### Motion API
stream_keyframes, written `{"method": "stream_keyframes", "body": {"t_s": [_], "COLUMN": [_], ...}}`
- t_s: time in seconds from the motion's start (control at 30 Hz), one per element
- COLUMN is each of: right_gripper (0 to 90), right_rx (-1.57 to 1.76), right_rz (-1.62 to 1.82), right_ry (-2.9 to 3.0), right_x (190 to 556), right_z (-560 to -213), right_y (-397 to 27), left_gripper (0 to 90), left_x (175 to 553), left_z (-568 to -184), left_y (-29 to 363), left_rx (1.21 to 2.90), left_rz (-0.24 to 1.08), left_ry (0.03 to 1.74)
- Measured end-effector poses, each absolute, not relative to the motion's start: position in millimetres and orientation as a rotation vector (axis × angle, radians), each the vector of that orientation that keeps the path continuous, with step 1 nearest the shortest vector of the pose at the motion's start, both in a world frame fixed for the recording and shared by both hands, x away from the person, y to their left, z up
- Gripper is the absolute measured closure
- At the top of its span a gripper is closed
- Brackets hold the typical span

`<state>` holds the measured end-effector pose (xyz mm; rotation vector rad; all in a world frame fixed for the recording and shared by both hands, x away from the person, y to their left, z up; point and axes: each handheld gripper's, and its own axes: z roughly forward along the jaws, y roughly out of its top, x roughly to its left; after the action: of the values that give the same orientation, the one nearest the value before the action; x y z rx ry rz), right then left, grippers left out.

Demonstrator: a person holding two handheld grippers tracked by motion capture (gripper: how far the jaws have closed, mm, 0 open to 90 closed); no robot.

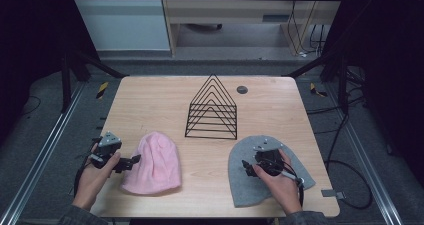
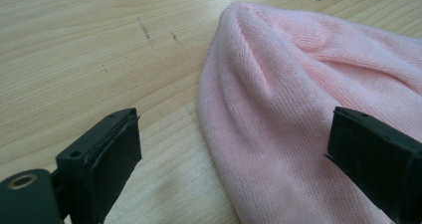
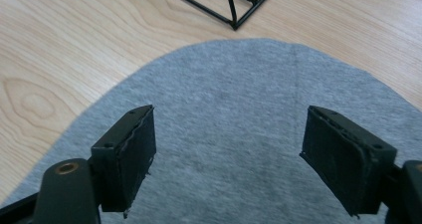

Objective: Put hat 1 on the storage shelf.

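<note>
My pink hat (image 1: 152,163) lies flat on the desk (image 1: 150,100), down by the near left side. It is a soft knit hat with its round top pointing away from me. My grey hat (image 1: 245,177) lies flat too, down by the near right side. The two hats are well apart, with bare wood between them.

My left hand-held gripper (image 1: 134,160) sits right at the left edge of the pink hat. In the left gripper view its jaws are spread wide. One pad is over the wood and the other is over the pink knit. The hat edge (image 2: 214,134) runs between them, but nothing is pinched yet.

My right hand-held gripper (image 1: 248,167) hangs over the middle of the grey hat. In the right gripper view its jaws are spread wide as well, with grey cloth (image 3: 229,134) under both pads. They are not squeezing anything.

Behind the hats stands a black wire rack (image 1: 212,107) shaped like a row of pointy triangles.

I think I am just about to pick up the hats. Next I need to go down a little, get some cloth between the pads and squeeze. The grey hat lies very flat, so I may have to bunch it up first.
</note>
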<state>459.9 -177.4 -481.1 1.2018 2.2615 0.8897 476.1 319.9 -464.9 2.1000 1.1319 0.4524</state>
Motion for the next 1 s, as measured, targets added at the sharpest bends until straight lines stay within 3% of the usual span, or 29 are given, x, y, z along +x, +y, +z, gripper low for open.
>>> {"method": "stream_keyframes", "body": {"t_s": [0.27,0.4,0.5,0.6,0.67,0.73,0.83,1.0], "right_gripper": [23.7,23.4,23.1,22.2,21.3,13.4,11.0,14.7], "right_rx": [1.219,1.22,1.233,1.26,1.264,1.301,1.325,1.311], "right_rz": [0.88,0.897,0.889,0.885,0.88,0.863,0.851,0.841], "right_ry": [2.249,2.236,2.234,2.229,2.226,2.23,2.219,2.225], "right_x": [459.8,458.8,458.6,459.7,460.2,462.2,462.0,461.1], "right_z": [-483.2,-481.7,-481.5,-481.9,-482.1,-482.6,-482.0,-481.9], "right_y": [-183.6,-185.8,-186.0,-186.4,-186.3,-185.7,-184.8,-183.0], "left_gripper": [8.8,8.6,13.9,11.3,10.2,10.3,14.0,22.8], "left_x": [480.0,498.8,515.3,530.9,538.2,548.4,557.7,568.0], "left_z": [-451.3,-429.4,-421.0,-421.4,-423.8,-429.3,-436.8,-446.5], "left_y": [308.1,294.5,283.5,279.0,277.5,273.9,266.6,263.1], "left_rx": [2.152,2.226,2.311,2.325,2.323,2.315,2.308,2.296], "left_rz": [0.357,0.345,0.354,0.353,0.35,0.34,0.335,0.347], "left_ry": [1.04,0.986,0.963,0.977,1.0,1.027,1.048,1.084]}}
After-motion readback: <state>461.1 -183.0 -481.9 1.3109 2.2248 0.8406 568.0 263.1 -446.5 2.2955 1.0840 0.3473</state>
